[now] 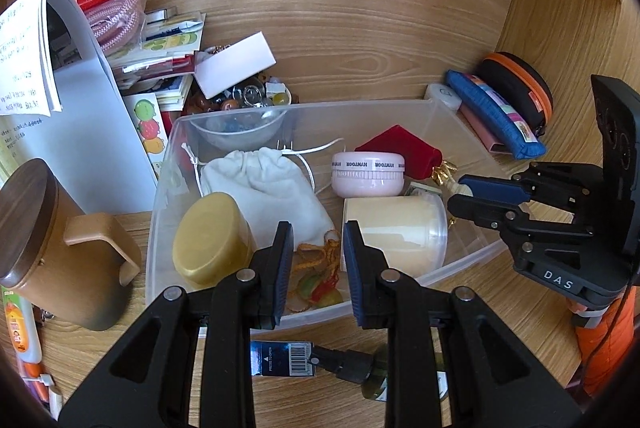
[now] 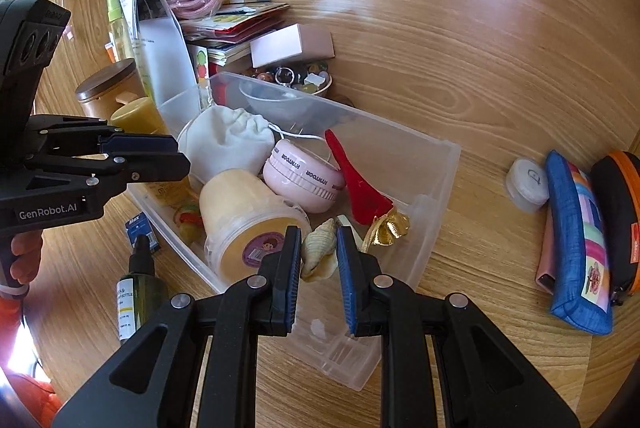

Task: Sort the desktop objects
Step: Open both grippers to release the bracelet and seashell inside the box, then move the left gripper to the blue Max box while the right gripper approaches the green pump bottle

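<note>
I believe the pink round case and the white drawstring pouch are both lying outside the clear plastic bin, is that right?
Not quite: the pink round case and white drawstring pouch both lie inside the clear plastic bin, as the right wrist view shows.

L grip point(image 1: 316, 268) part-open, empty | R grip point(image 2: 318, 268) part-open, empty

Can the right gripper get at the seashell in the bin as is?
Probably yes. The right gripper is open with the seashell showing between its fingers; the clear bin is topless. The cream jar crowds its left finger.
</note>
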`<action>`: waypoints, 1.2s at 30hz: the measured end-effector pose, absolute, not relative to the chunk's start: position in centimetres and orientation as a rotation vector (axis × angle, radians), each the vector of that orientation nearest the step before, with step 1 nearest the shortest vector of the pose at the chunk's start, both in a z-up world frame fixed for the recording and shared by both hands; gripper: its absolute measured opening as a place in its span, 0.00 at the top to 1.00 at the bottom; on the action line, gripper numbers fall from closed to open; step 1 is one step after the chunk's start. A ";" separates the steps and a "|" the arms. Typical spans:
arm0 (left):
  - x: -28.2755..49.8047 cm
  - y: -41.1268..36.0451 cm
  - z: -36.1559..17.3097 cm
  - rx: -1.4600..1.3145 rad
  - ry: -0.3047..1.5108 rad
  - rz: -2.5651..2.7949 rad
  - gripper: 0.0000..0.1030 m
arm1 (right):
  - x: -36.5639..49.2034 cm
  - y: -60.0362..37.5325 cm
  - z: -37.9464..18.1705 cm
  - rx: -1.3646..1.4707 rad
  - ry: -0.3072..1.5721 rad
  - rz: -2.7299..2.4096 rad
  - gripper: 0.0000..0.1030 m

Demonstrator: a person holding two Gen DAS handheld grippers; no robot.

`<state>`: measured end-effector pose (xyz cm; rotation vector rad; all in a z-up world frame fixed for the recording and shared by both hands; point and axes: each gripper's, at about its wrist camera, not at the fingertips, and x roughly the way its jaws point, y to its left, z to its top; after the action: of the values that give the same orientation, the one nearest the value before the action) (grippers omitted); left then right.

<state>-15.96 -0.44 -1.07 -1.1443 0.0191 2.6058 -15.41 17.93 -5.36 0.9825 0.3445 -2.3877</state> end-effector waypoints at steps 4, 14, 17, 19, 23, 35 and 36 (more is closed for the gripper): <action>-15.7 -0.4 -1.0 -1.142 0.008 2.602 0.76 | -15.4 18.0 -5.3 0.982 0.339 -2.386 0.83; -14.4 0.0 0.4 -1.100 0.019 2.639 0.70 | -15.1 18.0 -4.8 0.966 0.332 -2.388 0.79; -13.7 -0.2 1.0 -1.083 0.020 2.655 0.67 | -14.6 18.0 -4.1 0.941 0.334 -2.402 0.74; -13.1 -0.4 1.3 -1.072 0.025 2.666 0.67 | -14.2 18.0 -3.6 0.922 0.328 -2.411 0.70; -11.9 -0.7 1.8 -1.051 0.024 2.683 0.60 | -13.1 18.0 -2.4 0.876 0.325 -2.430 0.66; -7.9 -1.9 2.8 -0.974 0.042 2.752 0.40 | -8.6 16.8 -0.6 0.789 0.366 -2.452 0.48; -7.6 -2.0 2.7 -0.974 0.042 2.756 0.39 | -8.3 16.7 -0.6 0.789 0.368 -2.448 0.48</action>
<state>-7.59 -2.04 2.72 -0.9739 0.0416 2.7558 -8.29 16.66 -0.65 0.7892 0.3683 -2.4480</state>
